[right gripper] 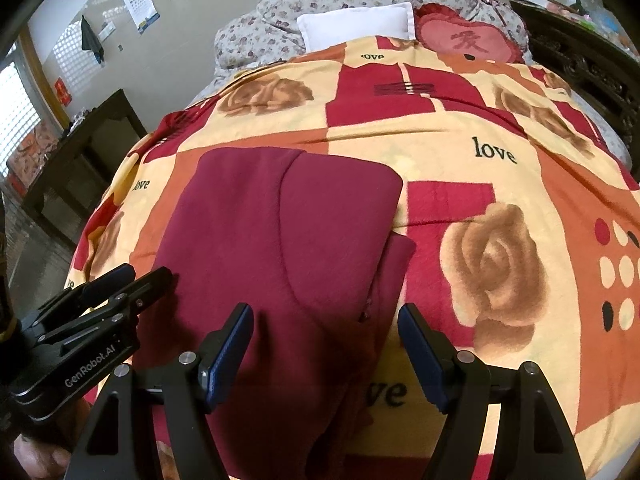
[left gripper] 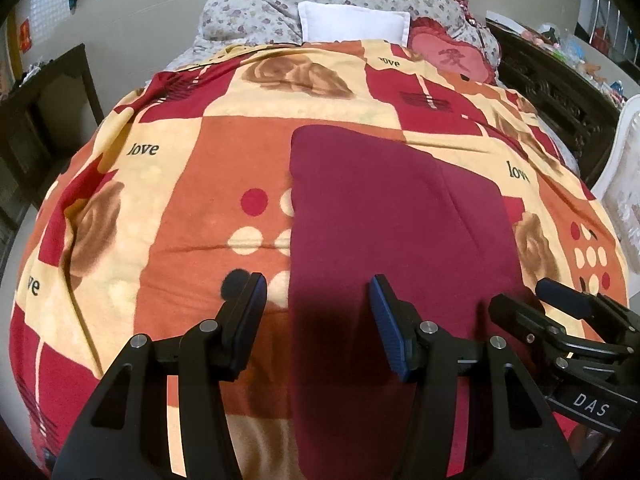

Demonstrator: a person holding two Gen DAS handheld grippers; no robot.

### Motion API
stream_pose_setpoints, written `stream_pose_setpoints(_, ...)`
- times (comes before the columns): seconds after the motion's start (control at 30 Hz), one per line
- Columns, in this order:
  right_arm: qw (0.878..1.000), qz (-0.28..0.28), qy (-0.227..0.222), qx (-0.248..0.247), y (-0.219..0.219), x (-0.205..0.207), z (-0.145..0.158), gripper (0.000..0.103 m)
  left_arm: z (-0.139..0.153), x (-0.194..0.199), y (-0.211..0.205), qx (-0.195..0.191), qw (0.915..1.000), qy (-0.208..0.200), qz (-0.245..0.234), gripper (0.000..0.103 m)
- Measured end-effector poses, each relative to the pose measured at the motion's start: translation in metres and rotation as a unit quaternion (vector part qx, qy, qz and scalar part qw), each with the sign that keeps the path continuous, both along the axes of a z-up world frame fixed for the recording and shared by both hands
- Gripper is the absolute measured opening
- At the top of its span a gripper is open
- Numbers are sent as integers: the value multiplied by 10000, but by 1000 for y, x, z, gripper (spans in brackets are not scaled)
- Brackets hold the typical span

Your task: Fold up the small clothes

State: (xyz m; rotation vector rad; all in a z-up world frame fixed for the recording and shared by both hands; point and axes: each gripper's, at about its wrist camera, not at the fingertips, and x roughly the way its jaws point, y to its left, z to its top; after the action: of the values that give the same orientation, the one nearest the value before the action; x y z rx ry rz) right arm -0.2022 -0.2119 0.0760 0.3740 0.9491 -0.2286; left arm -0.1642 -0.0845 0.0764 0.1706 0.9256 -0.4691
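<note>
Hovering over the near end of the maroon garment, both grippers sit with nothing between their pads. The left gripper has its jaws apart above the garment's left edge, one finger over the patterned blanket and the other over the cloth. The right gripper stands wider, straddling the garment's right edge where a narrower under-layer peeks out.

The garment lies flat on the blanket, already doubled lengthwise, running from the near edge of the bed toward the white pillow (a curved seam shows on its top layer).

Judging from this, the next fold is probably crosswise, bringing the near end up toward the far end. To do it well, each gripper should come down on its own near corner and pinch every layer, not just the top one. The right side needs care, since the offset lower layer could slip free. Lift both corners level together, carry them forward evenly, and lay the edges in line before releasing.
</note>
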Motion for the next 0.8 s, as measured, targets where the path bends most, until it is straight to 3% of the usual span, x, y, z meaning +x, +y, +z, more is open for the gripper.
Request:
stream_pose_setpoints(0.57,10000,73,48,14,2,2,-3,73,-2,0,-2,58,9999,-78,-34,53)
stream_pose_setpoints(0.8,9999,118,83,33,3,3,-6,73,-1,2,2,-83,9998,-184,-25,53)
